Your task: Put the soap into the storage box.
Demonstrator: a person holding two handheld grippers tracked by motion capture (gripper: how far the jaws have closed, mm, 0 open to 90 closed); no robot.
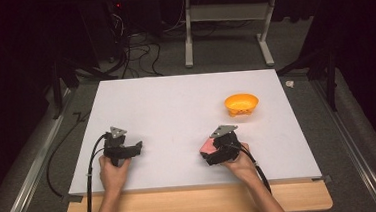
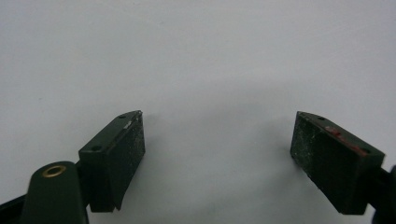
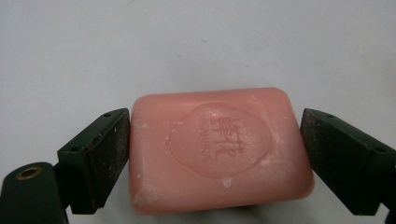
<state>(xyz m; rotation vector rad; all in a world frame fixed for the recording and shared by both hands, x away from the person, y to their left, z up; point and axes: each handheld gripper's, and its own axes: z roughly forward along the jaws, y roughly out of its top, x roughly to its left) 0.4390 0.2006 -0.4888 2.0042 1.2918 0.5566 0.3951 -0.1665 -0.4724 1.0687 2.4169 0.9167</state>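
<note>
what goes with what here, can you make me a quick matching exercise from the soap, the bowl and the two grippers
Things:
1. soap
2. bowl
3. left gripper
4. right gripper

States or colours:
A. orange, far right of the table
B. open, nothing between its jaws
C. pink, with a stamped emblem
D. jaws either side of the soap

Pairs: 1-C, 2-A, 3-B, 4-D

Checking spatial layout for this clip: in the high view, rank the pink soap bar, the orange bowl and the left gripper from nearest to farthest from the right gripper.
1. Pink soap bar: between the jaws of the right gripper.
2. Orange bowl: ahead, toward the table's far right.
3. Left gripper: across the table, on the person's left.
</note>
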